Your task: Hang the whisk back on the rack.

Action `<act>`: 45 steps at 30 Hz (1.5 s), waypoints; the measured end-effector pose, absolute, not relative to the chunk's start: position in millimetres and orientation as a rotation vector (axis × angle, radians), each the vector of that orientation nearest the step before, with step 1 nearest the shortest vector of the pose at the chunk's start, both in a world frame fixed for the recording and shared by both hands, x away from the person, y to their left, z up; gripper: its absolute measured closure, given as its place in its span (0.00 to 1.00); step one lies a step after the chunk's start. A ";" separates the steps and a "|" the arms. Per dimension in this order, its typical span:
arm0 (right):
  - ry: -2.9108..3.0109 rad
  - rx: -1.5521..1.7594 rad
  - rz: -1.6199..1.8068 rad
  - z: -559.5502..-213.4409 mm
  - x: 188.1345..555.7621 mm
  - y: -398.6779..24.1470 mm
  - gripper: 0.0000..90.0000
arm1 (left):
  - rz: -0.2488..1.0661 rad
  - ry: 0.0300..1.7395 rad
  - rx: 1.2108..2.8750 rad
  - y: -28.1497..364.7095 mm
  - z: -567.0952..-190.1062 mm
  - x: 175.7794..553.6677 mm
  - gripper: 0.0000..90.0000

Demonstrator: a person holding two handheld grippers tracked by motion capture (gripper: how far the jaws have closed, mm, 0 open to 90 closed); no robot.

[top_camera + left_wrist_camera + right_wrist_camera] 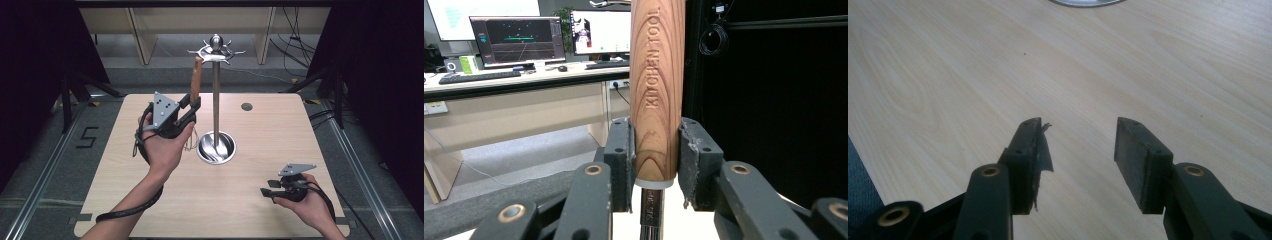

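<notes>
L gripper [192, 106] raised above the table [150, 210], over its left half toward the far edge. Jaws clamped on a wooden-handled utensil [196, 80] — pads press both sides of the handle's lower end, just above the white collar where the metal shank starts. In the left gripper view the handle [656, 90] stands upright between the jaws; lettering "KITCHEN TOOL" runs up it. The shank [652, 215] drops below the pads. The working end under the hand looks like thin wire loops [190, 142], too small to tell exactly.

The handle's top reaches close to the hook ring [216, 51] at the head of a metal rack [216, 100]; can't tell if it touches a hook. Rack = tall pole on a round shiny base [216, 149], standing near the table's centre, slightly toward the far edge. Utensil is just left of the pole, apart from it.

R gripper [268, 187] low near the table's right-near corner, held in the person's hand [305, 200], pointing left toward the table's middle. Jaws apart w/ nothing between them — bare tabletop shows in the gap in the right gripper view [1080, 150]. One pad [1040, 150] has a frayed edge. Rim of the rack base [1083, 2] just visible at the top of that view.

Small dark round hole [246, 106] in the table near the far edge, right of the pole.
</notes>
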State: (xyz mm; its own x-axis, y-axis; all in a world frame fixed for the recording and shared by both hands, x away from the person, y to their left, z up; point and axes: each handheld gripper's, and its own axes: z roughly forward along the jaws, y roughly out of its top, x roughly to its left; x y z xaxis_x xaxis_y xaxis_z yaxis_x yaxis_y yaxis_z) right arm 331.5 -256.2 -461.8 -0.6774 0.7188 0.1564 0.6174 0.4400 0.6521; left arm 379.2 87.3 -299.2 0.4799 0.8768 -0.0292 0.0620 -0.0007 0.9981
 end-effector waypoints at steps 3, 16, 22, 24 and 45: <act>2.528 1.189 1.078 -462.9 331.4 -255.5 0.61 | 0.793 0.878 1.442 86.1 -298.7 380.6 0.76; 2.540 1.187 1.060 -461.9 331.6 -256.4 0.61 | 0.793 0.888 1.448 82.4 -298.5 386.9 0.76; 2.541 1.186 1.060 -462.0 331.6 -256.4 0.61 | 0.810 0.881 1.459 81.3 -298.7 390.7 0.76; 2.540 1.186 1.060 -462.0 331.7 -256.4 0.61 | 0.809 0.883 1.461 80.3 -298.9 391.8 0.76; 2.546 1.190 1.064 -462.1 331.7 -256.6 0.61 | 0.789 0.893 1.492 73.6 -301.1 401.0 0.76</act>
State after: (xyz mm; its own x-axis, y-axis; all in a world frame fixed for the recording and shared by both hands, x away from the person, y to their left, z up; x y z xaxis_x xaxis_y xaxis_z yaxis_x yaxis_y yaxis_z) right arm 331.7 -256.6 -462.1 -0.6784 0.7163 0.1632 0.6195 0.4384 0.6511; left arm 401.0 73.6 -301.1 0.4810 0.8767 -0.0107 0.0972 -0.0412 0.9944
